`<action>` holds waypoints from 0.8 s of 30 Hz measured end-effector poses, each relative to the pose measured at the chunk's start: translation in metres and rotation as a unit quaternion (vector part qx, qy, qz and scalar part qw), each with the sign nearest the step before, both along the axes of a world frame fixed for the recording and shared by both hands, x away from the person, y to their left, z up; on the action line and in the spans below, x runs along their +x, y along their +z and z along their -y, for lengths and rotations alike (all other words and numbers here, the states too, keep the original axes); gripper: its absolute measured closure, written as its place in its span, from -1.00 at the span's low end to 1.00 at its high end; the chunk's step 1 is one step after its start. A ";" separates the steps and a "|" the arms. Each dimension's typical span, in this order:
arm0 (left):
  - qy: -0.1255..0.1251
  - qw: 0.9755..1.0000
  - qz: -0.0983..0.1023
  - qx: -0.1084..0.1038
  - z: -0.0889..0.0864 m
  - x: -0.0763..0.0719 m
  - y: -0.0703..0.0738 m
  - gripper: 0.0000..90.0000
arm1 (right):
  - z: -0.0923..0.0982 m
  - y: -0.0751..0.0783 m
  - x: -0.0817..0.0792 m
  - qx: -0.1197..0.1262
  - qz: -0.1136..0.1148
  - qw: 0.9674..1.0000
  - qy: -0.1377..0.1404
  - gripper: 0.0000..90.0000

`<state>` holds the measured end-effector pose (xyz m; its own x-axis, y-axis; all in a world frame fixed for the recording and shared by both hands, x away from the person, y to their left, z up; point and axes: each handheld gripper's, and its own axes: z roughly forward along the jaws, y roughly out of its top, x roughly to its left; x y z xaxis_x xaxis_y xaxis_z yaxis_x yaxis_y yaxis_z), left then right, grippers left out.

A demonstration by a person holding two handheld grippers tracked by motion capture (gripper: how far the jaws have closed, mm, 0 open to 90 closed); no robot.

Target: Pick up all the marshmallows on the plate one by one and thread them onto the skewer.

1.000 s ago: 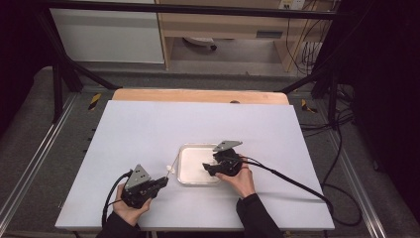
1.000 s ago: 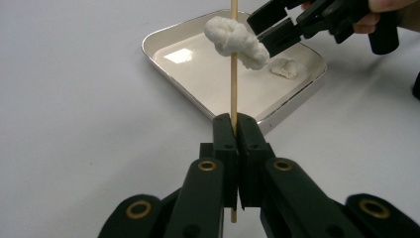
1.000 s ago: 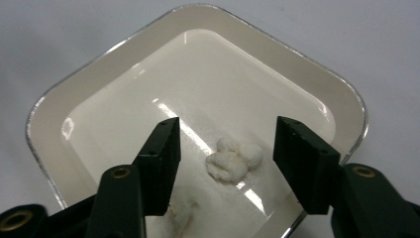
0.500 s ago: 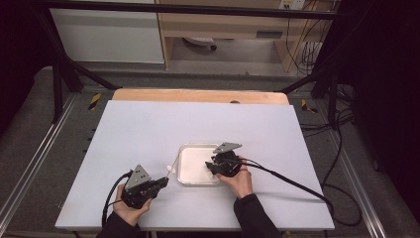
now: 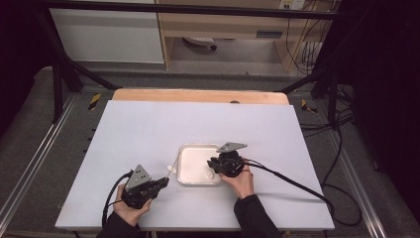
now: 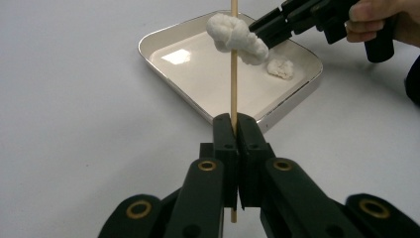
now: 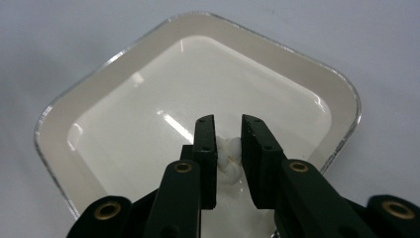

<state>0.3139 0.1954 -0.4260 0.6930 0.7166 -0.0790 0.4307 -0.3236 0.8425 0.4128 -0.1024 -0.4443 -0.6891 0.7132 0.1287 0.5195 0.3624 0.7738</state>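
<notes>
The right tongs [image 7: 229, 130] had just been closing on the white lump [image 7: 229, 157] in the tray [image 7: 317, 74]. Opposite them, the left tongs [image 6: 234, 124] clamped the skewer [image 6: 233, 74], ready for threading.

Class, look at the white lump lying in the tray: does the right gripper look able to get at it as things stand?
Probably yes. The right gripper is already down in the tray, its jaws have just been closing, with the white lump between them. Nothing stands in the way.
</notes>
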 end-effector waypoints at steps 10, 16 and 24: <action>-0.014 1.000 0.004 0.000 0.004 -0.002 0.000 0.96 | 0.017 0.050 -0.014 0.138 0.016 0.990 0.027 0.76; -0.029 1.000 0.008 0.004 0.008 -0.003 0.000 0.96 | 0.023 0.075 -0.021 0.202 0.025 0.978 0.050 0.76; -0.039 0.999 0.011 0.008 0.012 -0.005 0.000 0.97 | 0.009 0.086 -0.021 0.230 0.024 0.970 0.073 0.76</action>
<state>0.3086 0.1835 -0.4263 0.7484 0.6612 -0.0525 0.3850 -0.3686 0.8461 0.3915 -0.1116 -0.3584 -0.7915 0.4823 0.3755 0.4481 0.0401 0.8931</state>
